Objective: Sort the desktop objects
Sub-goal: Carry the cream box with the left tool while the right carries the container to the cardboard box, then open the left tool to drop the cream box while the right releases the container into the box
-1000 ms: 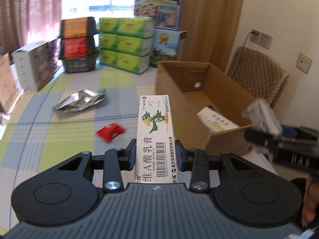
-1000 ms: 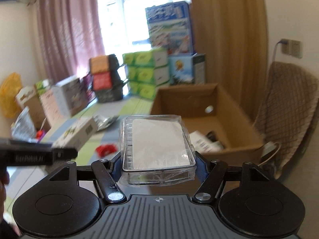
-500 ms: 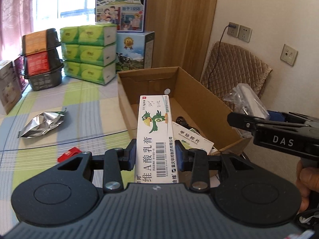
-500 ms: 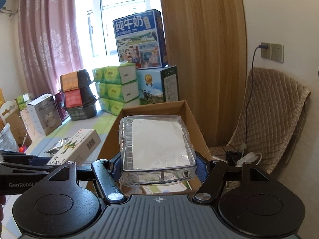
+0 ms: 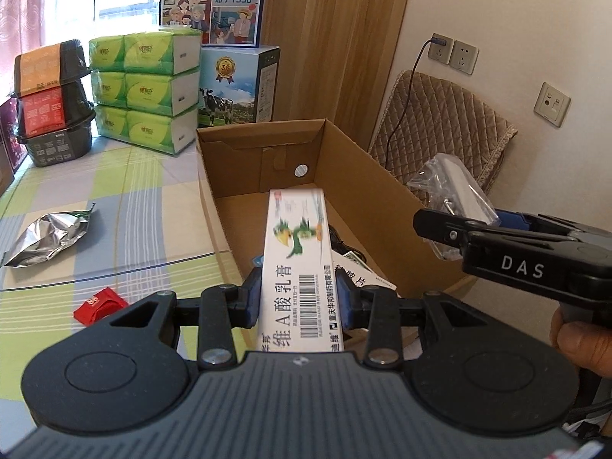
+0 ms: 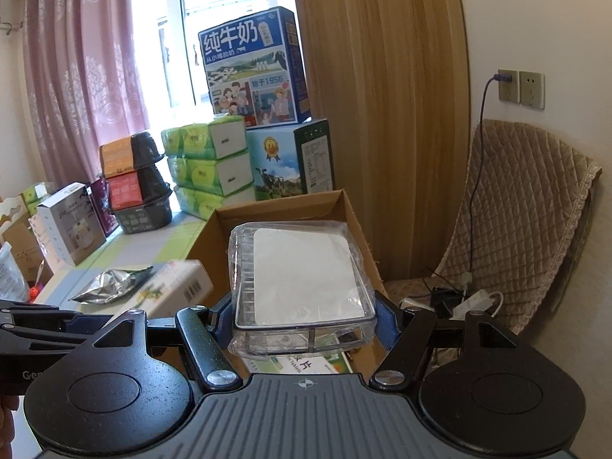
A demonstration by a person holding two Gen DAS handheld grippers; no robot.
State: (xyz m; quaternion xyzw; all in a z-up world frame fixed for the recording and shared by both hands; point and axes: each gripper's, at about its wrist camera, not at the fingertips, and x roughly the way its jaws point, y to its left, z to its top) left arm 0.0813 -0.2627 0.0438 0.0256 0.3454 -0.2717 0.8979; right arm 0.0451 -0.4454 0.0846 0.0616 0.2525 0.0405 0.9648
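My left gripper point(image 5: 298, 298) is shut on a long white ointment box point(image 5: 298, 264) with a green bird print, held over the near end of the open cardboard box point(image 5: 359, 176). My right gripper point(image 6: 304, 323) is shut on a clear plastic case point(image 6: 302, 275) wrapped in film, held above the same cardboard box point(image 6: 283, 206). That case point(image 5: 455, 187) and the right gripper's black body show at the right of the left wrist view. The ointment box point(image 6: 172, 290) appears at the left of the right wrist view. White medicine packets point(image 5: 363, 271) lie inside the cardboard box.
On the checked tablecloth point(image 5: 114, 191) lie a silver foil bag point(image 5: 46, 237) and a small red packet point(image 5: 99, 304). Green tissue packs point(image 5: 145, 88), milk cartons point(image 5: 237, 84) and stacked black bowls point(image 5: 49, 99) line the back. A quilted chair point(image 5: 440, 122) stands right of the box.
Both grippers have moved right and forward with their loads, from over the table to over the cardboard box. The foil bag and red packet have slid towards the left of the view.
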